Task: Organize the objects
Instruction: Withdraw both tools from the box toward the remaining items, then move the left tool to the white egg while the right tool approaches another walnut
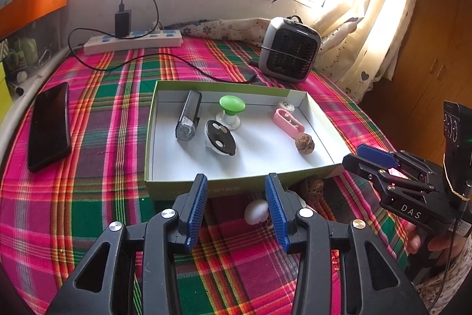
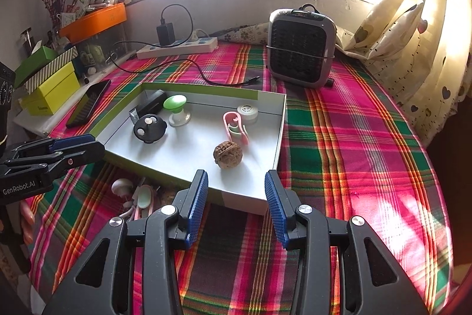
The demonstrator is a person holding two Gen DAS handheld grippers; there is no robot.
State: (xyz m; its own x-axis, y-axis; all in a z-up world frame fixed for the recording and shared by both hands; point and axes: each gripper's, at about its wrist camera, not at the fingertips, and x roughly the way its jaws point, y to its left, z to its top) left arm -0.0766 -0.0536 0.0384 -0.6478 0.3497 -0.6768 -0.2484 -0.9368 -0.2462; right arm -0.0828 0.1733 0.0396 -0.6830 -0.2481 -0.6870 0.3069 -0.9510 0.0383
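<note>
The box [image 1: 236, 185] sits mid-frame on the plaid tabletop [image 1: 88, 197]. It already holds a walnut [image 1: 304, 141], a pink clip [image 1: 287, 121], a green knob [image 1: 232, 105], a black lid [image 1: 219, 141], a dark lamp [image 1: 188, 120] and a small white cap [image 1: 286, 105]. Just below its near wall in the left wrist view, still outside, lie a white mushroom-shaped piece [image 1: 256, 213] and a second walnut [image 1: 313, 186], partly hidden by the wall. In the right wrist view more pale bits [image 2: 141, 197] lie beside the mushroom.

The left claw [image 1: 236, 211] is released, with nothing between its pads, and it hovers above the mushroom. The right claw [image 2: 236, 208] is likewise released and empty, lower centre, over the box's near corner.

Risks, as I judge them: the leftovers huddle against the box wall, so a descending finger may catch the rim and shove or tip the box. The round mushroom and walnut could squirt out of a pinch and roll. The claws are near each other and might collide.
</note>
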